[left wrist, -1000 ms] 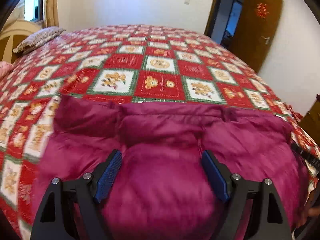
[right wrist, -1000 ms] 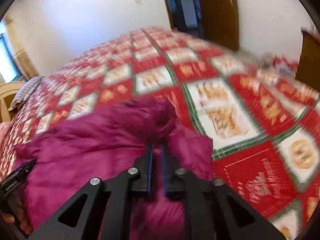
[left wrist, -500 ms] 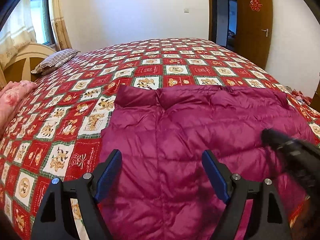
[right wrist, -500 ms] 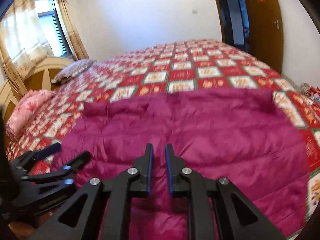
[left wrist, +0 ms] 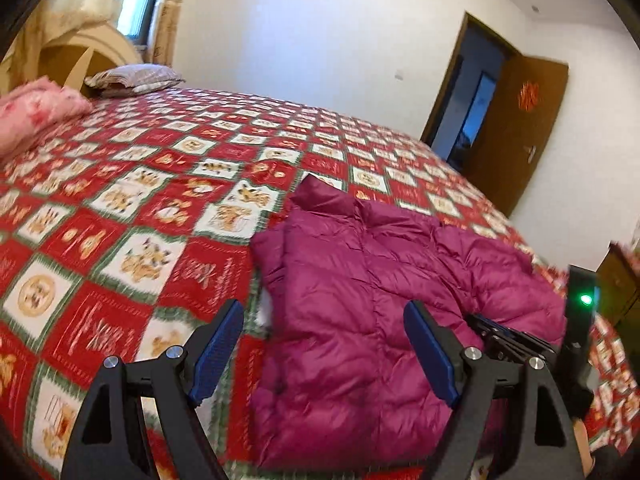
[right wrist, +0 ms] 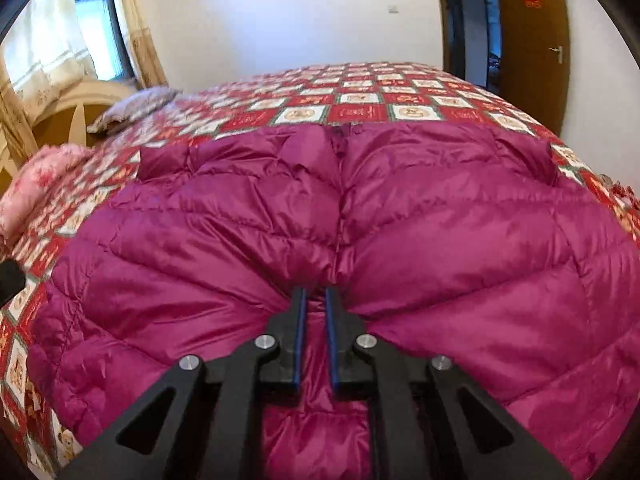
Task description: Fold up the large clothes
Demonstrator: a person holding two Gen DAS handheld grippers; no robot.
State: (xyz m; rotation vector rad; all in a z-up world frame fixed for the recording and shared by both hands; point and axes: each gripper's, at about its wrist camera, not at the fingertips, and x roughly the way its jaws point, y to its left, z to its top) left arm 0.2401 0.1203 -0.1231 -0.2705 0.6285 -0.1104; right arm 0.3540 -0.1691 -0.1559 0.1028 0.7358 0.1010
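A magenta puffer jacket (right wrist: pixel 440 240) lies spread flat on the bed, collar toward the far side. My right gripper (right wrist: pixel 315 294) is at its near middle, along the front seam; its jaws are closing and the fabric bunches up between the narrow blue pads. In the left wrist view the jacket (left wrist: pixel 360 280) lies to the right. My left gripper (left wrist: pixel 324 312) hovers open above the jacket's left edge, nothing between its fingers. The right gripper (left wrist: pixel 508 340) shows there low on the jacket at the right.
A red patchwork bedspread (left wrist: pixel 120 220) covers the large bed. A striped pillow (left wrist: pixel 132 76) and a pink blanket (left wrist: pixel 32 116) lie by the headboard at the far left. A brown door (left wrist: pixel 516 128) stands open at the back right.
My left gripper has drawn back and swung left, so the jacket now lies right of centre. My right gripper came down to the jacket's near middle and its jaws narrowed on the fabric.
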